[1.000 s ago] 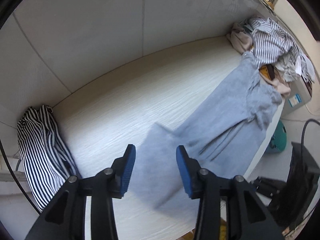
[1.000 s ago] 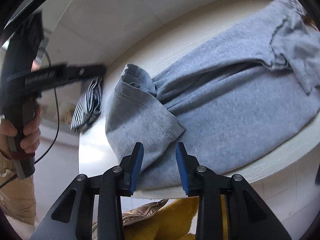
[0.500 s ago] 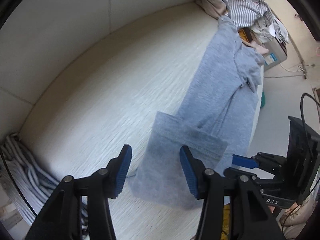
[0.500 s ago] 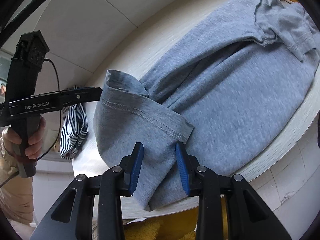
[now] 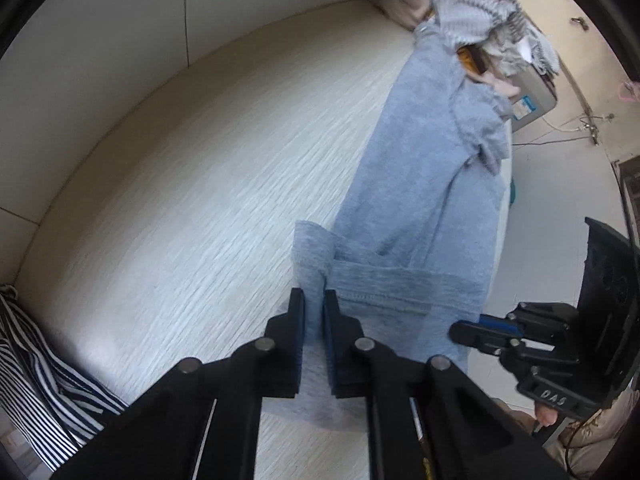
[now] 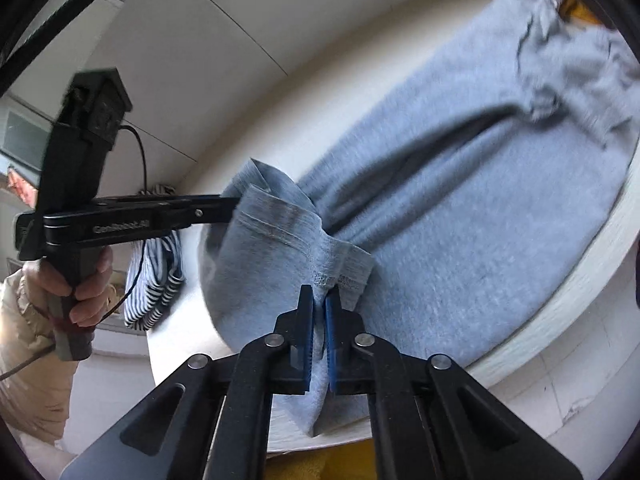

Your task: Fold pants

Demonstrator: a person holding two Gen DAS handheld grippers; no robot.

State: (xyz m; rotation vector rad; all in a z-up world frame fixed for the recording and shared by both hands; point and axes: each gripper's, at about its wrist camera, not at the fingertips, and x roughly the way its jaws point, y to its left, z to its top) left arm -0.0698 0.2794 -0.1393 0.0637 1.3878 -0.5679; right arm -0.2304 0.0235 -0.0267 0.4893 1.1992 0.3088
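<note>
Having just closed, my left gripper [image 5: 314, 312] and right gripper [image 6: 319, 312] both pinch the pants [image 6: 460, 220] hem, ready for folding.

Both grippers are black, scissor-like linkages with round silver rivets and blue pads — the left gripper [image 5: 314, 312], the right gripper [image 6: 319, 316]. "GenRobot.AI" lettering marks one arm; a thin black cable [image 6: 140, 160] trails off. The sleeve [image 6: 24, 360] is beige, quilted.

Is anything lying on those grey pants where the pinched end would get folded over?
Nothing visible does. Both grippers, left and right, are shut on the hem, and the grey pants lie bare up to the clothes pile at the far end.
</note>
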